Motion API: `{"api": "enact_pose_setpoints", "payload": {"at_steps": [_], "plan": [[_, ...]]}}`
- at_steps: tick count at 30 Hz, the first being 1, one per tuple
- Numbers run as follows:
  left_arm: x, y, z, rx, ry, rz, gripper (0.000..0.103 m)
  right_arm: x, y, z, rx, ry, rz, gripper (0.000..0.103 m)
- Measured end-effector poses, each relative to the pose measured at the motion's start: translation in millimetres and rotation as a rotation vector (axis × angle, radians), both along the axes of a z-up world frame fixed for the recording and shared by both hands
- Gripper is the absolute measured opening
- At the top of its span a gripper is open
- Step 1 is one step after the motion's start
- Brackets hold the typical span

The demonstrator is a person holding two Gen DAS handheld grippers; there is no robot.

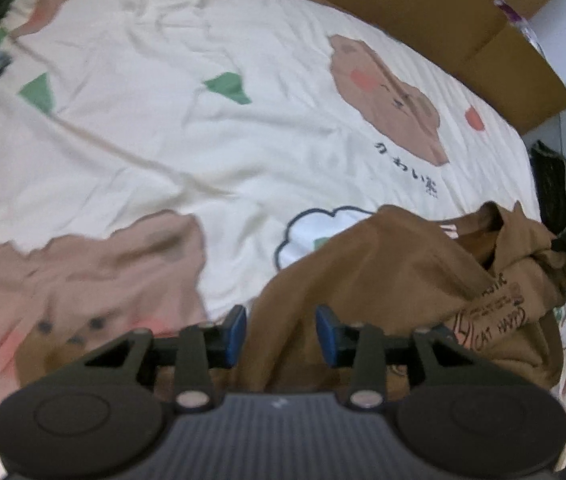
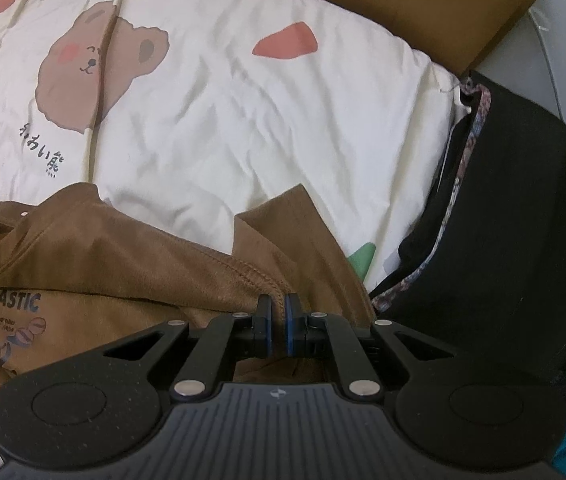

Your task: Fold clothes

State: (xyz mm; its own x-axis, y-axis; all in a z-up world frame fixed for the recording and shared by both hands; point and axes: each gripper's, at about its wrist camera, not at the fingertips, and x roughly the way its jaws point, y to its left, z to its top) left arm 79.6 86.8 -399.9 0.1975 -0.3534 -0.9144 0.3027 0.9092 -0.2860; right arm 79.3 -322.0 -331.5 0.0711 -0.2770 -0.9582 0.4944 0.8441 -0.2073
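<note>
Your left wrist view is blurred, so the bear print on the cream bedcover (image 1: 203,152) nearest the camera is hard to read. The brown T-shirt (image 1: 383,280) lies crumpled on the bed at lower right, its far side running out of frame. Your left gripper (image 1: 281,334) stands partly open over the shirt's edge, blue pads clear of the cloth.

In the right wrist view, your right gripper (image 2: 278,320) is pinched narrow on the brown T-shirt (image 2: 123,264) near its stitched hem; the fabric between the pads is mostly hidden by the fingers. The shirt's print is cut off: you can read "NTASTIC" and "T HAPPY", and "CAT" from the left view. Smaller lines are illegible. A black garment (image 2: 515,220) with a patterned trim lies just right of it.
</note>
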Motion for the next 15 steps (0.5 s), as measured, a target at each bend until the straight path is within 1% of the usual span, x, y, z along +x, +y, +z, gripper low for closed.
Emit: {"api": "enact_pose_setpoints", "payload": {"at_steps": [2,3,4,5,8,12,15], "plan": [[-0.9,-4.5,-8.2,0.014,-0.001,-0.021,0.041,-0.9,0.6,-2.1,0.004,0.003,-0.001,0.005],[-1.6,-5.1,-11.5,0.02,0.004,-0.027,0.036,-1.1,1.2,-2.8,0.005,0.004,0.0,0.005],[-1.5,-4.7,-13.9,0.021,0.013,-0.025,0.014,-1.3,1.2,-1.9,0.006,-0.001,-0.002,0.005],[-1.1,-4.1,-16.2,0.021,0.023,-0.022,0.003,-1.5,1.0,-0.5,0.008,-0.009,-0.006,0.005],[3.8,0.8,-12.6,0.013,0.023,0.006,0.003,-1.9,0.4,4.1,0.011,-0.032,-0.017,0.005],[15.8,3.7,6.7,0.024,-0.031,0.006,0.002,1.0,0.1,12.0,0.015,-0.07,-0.028,0.005],[24.5,4.7,25.6,0.031,-0.084,0.007,0.002,7.5,3.9,20.6,0.013,-0.097,-0.013,0.005]]}}
